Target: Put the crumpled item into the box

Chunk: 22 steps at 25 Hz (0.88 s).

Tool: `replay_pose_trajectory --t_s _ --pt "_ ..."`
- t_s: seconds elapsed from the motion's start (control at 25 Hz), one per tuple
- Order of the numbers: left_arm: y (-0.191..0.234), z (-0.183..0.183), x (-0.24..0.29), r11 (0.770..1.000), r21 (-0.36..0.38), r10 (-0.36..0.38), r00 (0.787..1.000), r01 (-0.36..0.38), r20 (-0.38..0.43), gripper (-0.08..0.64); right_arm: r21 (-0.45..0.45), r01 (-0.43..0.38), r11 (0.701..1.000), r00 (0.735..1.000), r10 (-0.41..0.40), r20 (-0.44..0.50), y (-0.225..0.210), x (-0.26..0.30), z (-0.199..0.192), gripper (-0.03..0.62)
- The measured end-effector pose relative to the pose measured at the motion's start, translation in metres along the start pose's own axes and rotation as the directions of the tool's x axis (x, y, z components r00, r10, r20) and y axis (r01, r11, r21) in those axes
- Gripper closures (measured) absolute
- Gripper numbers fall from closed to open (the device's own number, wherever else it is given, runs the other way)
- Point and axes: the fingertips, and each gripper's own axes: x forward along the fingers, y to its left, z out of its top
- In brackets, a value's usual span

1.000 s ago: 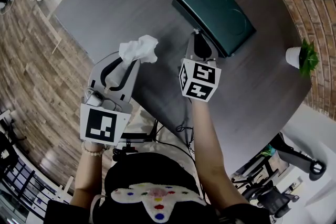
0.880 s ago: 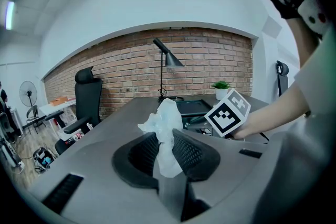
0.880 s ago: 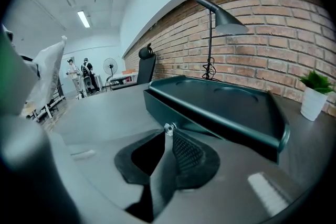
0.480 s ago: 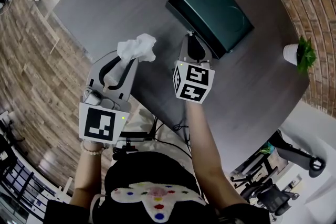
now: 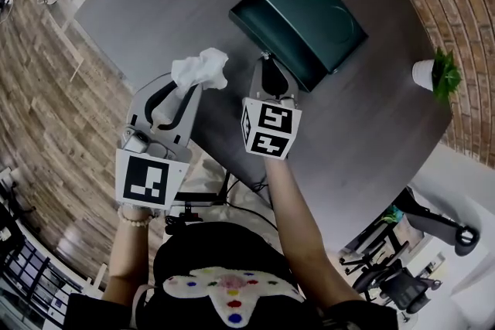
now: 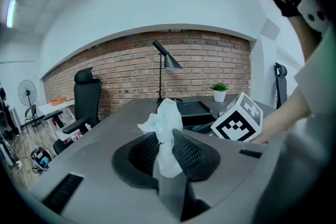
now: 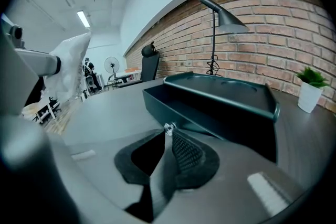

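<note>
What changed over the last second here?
In the head view, the right gripper, pinching a small shiny tab at the box front, drew left and toward the person, and the box's dark opening widened. The left gripper kept holding the crumpled tissue, unmoved.

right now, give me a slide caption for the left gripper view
Left gripper shut on a crumpled white tissue, dark green box on the grey table ahead.
</note>
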Motion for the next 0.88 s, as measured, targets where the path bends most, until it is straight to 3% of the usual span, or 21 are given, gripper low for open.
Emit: replay_pose_trajectory --t_s 0.6,0.76,0.88 --pt "-0.006 0.000 0.000 1.000 -0.008 0.016 1.000 -0.016 -0.002 0.486 -0.002 -0.024 1.000 1.000 0.024 -0.001 0.017 -0.010 -0.010 0.544" --pt "-0.007 0.003 -0.002 1.000 -0.002 0.021 1.000 -0.021 0.002 0.486 0.010 -0.088 0.996 0.996 0.088 0.016 0.025 -0.011 -0.008 0.475" --pt "-0.010 0.007 -0.006 1.000 0.016 0.021 1.000 -0.021 0.009 0.486 0.012 -0.099 0.995 0.995 0.099 -0.001 0.026 -0.013 -0.009 0.472"
